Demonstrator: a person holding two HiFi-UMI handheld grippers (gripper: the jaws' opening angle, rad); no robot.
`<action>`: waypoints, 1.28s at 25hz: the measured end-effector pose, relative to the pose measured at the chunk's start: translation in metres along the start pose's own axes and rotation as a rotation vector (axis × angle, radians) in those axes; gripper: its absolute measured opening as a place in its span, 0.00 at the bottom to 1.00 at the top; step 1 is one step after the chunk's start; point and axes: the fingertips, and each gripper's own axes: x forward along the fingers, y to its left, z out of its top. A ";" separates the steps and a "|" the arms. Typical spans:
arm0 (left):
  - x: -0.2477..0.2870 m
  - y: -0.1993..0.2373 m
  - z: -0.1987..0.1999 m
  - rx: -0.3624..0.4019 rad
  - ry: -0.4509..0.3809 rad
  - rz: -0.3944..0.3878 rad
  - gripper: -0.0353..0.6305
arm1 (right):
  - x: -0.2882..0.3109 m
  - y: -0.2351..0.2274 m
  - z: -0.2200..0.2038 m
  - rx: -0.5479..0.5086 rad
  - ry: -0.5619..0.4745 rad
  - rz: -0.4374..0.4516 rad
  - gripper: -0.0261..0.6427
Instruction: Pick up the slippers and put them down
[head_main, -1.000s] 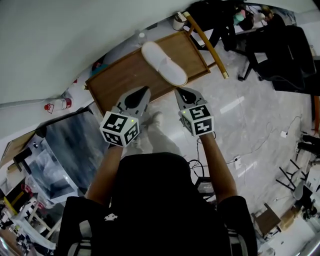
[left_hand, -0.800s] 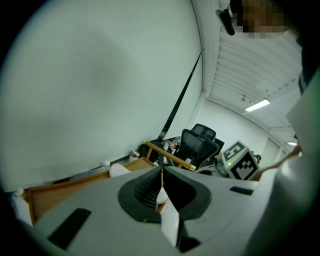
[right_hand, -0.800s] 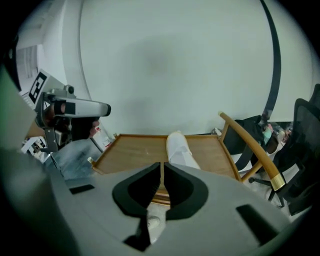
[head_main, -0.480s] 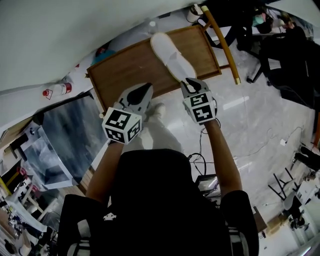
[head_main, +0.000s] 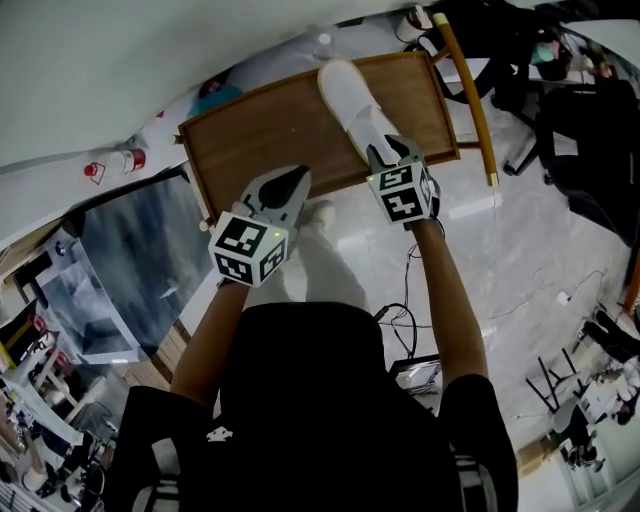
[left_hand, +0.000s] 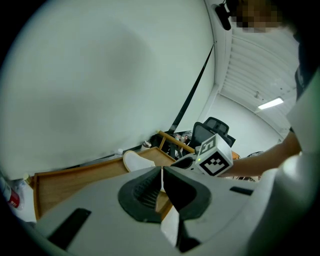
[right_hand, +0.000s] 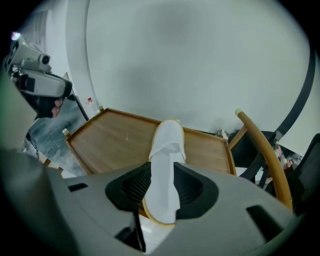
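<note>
One white slipper (head_main: 352, 100) lies lengthwise on the wooden table (head_main: 260, 130), toe toward the wall, in the table's right part as the head view has it. Its heel end is covered there by the right gripper (head_main: 392, 152), so that view does not show how far the heel reaches toward the near rim. The right gripper view fills this in: the heel of the slipper (right_hand: 167, 170) sits between the two dark pads (right_hand: 131, 186). The jaws, which have just been opening, stand spread on either side of it, flanking it without visibly squeezing it. The heel's lowest edge is cut off by the gripper's grey body.

The left gripper (head_main: 292, 180) hangs over the near rim, well apart from the slipper, its jaws pressed together with nothing between them. In the left gripper view the slipper (left_hand: 137, 161) is small and partly hidden behind the closed tips.

A pale shape (head_main: 318, 212) on the floor just by the near rim, half under the left gripper, is too covered to name. A curved wooden rail (head_main: 470, 90) runs beside the table's right end; what it belongs to I cannot tell. The person's dark top (head_main: 300, 400) hides the floor below
</note>
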 end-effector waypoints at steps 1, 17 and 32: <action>0.001 0.002 -0.002 -0.005 0.004 0.002 0.07 | 0.005 -0.002 0.000 -0.007 0.009 -0.003 0.22; 0.007 0.024 -0.021 -0.022 0.045 0.042 0.07 | 0.065 -0.028 -0.004 -0.043 0.077 -0.056 0.24; 0.006 0.027 -0.026 -0.048 0.034 0.067 0.07 | 0.080 -0.025 -0.009 -0.051 0.106 -0.046 0.15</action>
